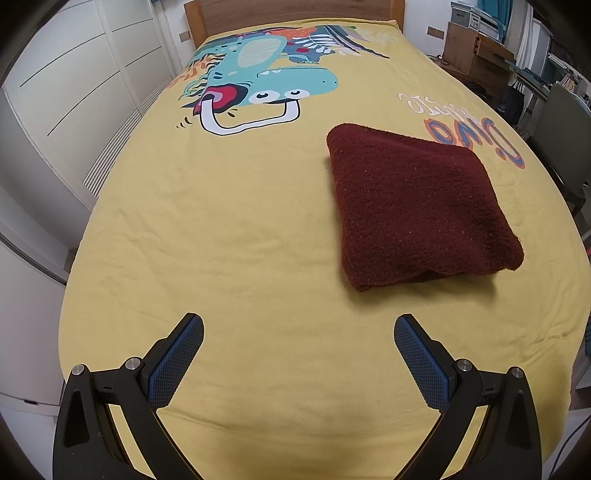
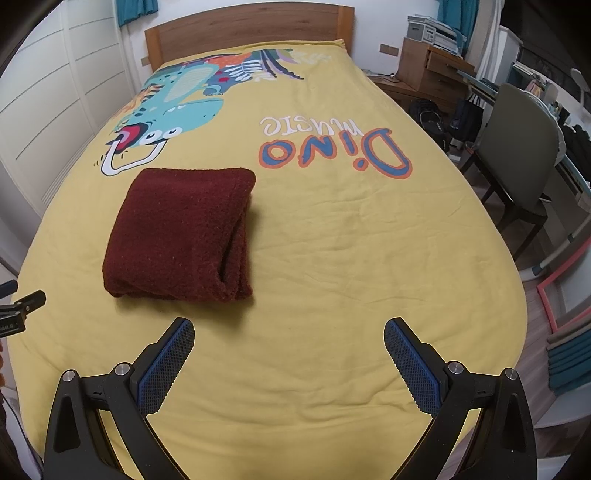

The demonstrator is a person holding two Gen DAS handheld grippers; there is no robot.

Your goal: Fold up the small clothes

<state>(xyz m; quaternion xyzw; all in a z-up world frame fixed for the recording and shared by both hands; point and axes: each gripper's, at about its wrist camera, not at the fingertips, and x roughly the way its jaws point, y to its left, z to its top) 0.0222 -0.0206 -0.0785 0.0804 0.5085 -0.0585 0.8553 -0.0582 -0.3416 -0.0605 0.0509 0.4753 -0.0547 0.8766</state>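
Maroon knit cloth, folded into a thick, roughly square pad, lies flat on the yellow sheet of the bed, around mid-length. In your left view it sits ahead and to the right of the left gripper; in your right view the same cloth sits ahead and to the left of the right gripper. It thus lies between your two tools, apart from both.

Orientation: the pad is slightly longer than wide, and its long axis runs toward the headboard, tilted a little off the bed's centre line. The rounded fold faces the headboard. The layered open edges show along the pad's right side and near end in the right view, where the stacked plies can be counted only roughly.

Grippers: both of your tools are spread wide, blue pads facing inward with bare sheet between them; neither holds anything. A tip of the left gripper enters the right view at its left edge.

Surroundings: a dinosaur print and "Dino music" lettering mark the sheet; a chair stands beside the bed's right side.
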